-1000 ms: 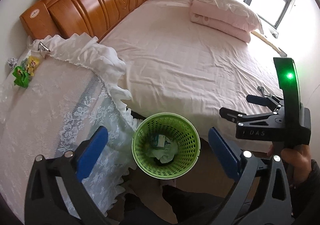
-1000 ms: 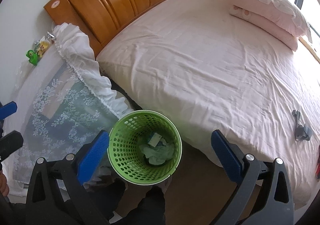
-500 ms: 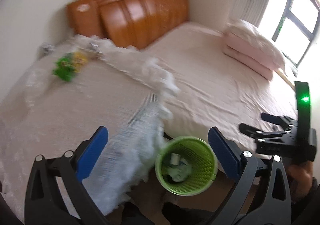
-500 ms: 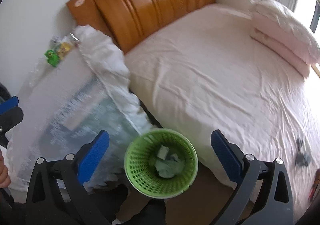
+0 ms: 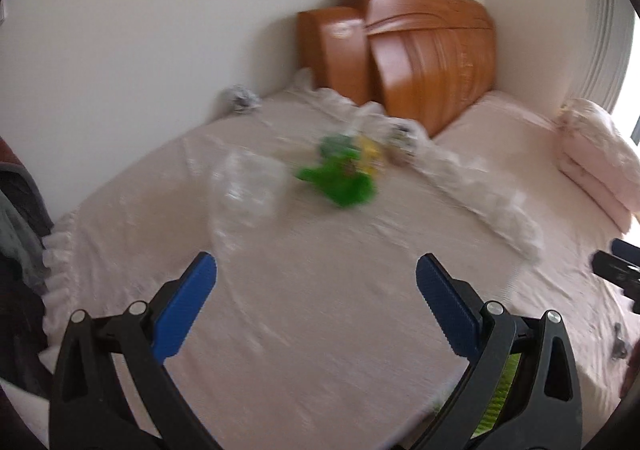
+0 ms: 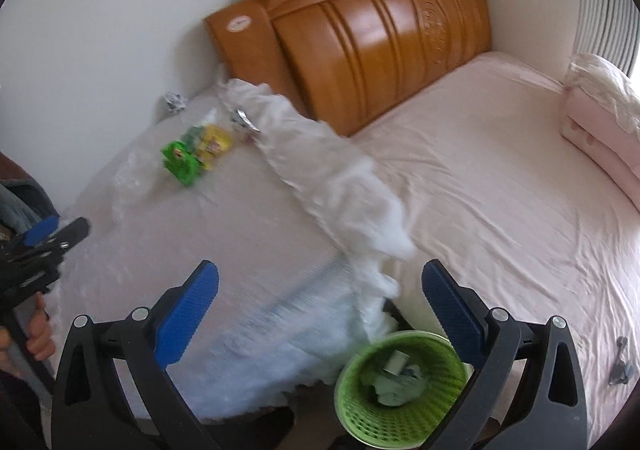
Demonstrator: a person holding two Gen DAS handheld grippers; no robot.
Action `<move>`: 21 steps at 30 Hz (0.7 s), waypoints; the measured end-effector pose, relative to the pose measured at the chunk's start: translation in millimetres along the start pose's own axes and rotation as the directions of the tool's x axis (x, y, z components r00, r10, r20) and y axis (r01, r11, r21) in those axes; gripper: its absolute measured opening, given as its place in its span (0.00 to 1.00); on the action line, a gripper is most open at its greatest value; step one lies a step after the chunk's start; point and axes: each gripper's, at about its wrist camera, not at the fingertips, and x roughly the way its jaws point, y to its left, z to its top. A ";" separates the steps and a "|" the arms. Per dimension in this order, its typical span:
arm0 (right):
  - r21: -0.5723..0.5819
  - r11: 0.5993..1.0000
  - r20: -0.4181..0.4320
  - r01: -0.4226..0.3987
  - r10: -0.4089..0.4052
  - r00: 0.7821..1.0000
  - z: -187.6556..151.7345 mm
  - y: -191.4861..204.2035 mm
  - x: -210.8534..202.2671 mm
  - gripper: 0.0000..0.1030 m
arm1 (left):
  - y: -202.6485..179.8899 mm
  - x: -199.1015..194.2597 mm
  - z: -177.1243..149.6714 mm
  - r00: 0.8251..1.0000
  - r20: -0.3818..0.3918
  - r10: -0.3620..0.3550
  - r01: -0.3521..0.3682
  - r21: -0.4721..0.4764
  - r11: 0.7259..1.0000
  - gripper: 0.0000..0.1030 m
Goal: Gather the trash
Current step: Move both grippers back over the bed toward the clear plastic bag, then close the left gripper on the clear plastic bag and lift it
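Observation:
A green wrapper (image 5: 340,183) (image 6: 181,165) and a yellow wrapper (image 5: 370,151) (image 6: 214,143) lie on the lace-covered table (image 5: 320,290) (image 6: 240,217), with a clear plastic bag (image 5: 250,189) (image 6: 132,177) to their left and a crumpled foil ball (image 5: 240,99) (image 6: 175,101) by the wall. A small foil scrap (image 6: 244,119) lies near the table's far edge. The green mesh bin (image 6: 402,384) holds paper trash on the floor by the bed. My left gripper (image 5: 316,306) is open and empty above the table. My right gripper (image 6: 320,310) is open and empty above the table's edge and bin.
A pink bed (image 6: 500,189) with a wooden headboard (image 6: 372,29) and folded pillows (image 6: 604,125) fills the right. A small grey object (image 6: 620,362) lies on the bed's near edge. Dark clothing (image 5: 20,209) hangs at the far left.
Both grippers have swung left and up, from over the bin towards the table. The wrappers now sit near the middle of the left wrist view; the bin has dropped to the frames' bottom.

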 end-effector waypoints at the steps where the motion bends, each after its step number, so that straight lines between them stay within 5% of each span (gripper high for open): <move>1: -0.003 1.000 0.000 -0.003 0.003 1.000 3.0 7.3 2.6 0.98 | 10.4 10.4 5.1 1.000 0.003 0.016 -0.016 -0.004 1.000 0.93; 8: -0.035 0.999 -0.021 -0.019 0.018 1.000 29.7 58.9 35.1 0.98 | 57.1 89.6 34.7 0.999 -0.020 0.049 -0.050 -0.035 0.998 0.93; 16: -0.088 0.995 -0.070 -0.038 0.032 0.997 50.1 96.2 69.4 0.98 | 64.0 159.5 45.1 0.997 -0.070 0.027 -0.029 -0.021 0.999 0.93; 21: -0.114 0.992 -0.088 -0.053 0.043 0.995 56.2 109.5 81.0 0.98 | 60.2 177.5 43.2 0.995 -0.101 -0.011 0.007 -0.035 0.999 0.67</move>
